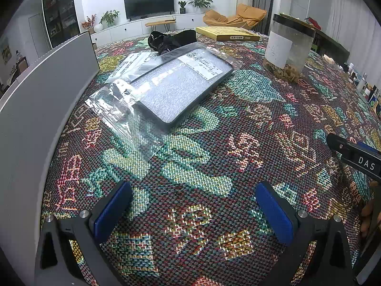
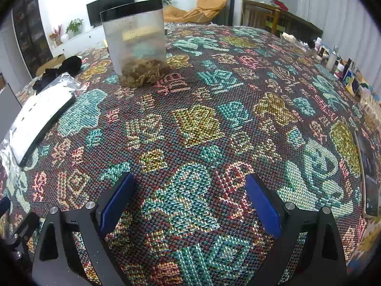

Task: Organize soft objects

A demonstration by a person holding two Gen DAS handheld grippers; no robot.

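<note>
Nothing looks sorted yet. Both the left gripper point(image 1: 193, 205) and right gripper point(image 2: 190, 200) hover with fingers released and empty over the desk point(image 1: 238, 124). The black cloth point(image 1: 171, 39) lies bunched near the far edge, behind the bagged case point(image 1: 176, 85), untouched.

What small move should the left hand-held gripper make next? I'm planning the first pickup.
Probably ease the left hand-held gripper forward toward the black fabric bundle. Its jaws are open and empty, and the bundle lies beyond the bagged phone case.
</note>
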